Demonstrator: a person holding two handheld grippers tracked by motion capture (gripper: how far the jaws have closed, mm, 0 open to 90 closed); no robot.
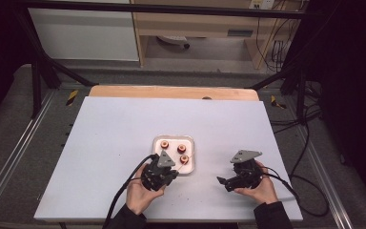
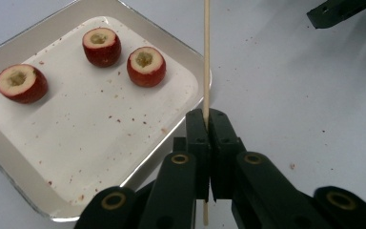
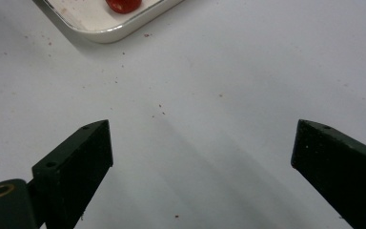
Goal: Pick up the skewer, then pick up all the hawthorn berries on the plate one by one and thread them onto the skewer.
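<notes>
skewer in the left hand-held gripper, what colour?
Pale tan wood; the skewer shows best in the left gripper view.

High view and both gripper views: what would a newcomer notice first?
Three red cored fruits sit on a white tray at the table's middle. The left gripper pinches a thin wooden skewer beside the tray's edge. The right gripper gapes wide, with nothing between its jaws, over bare table.
</notes>
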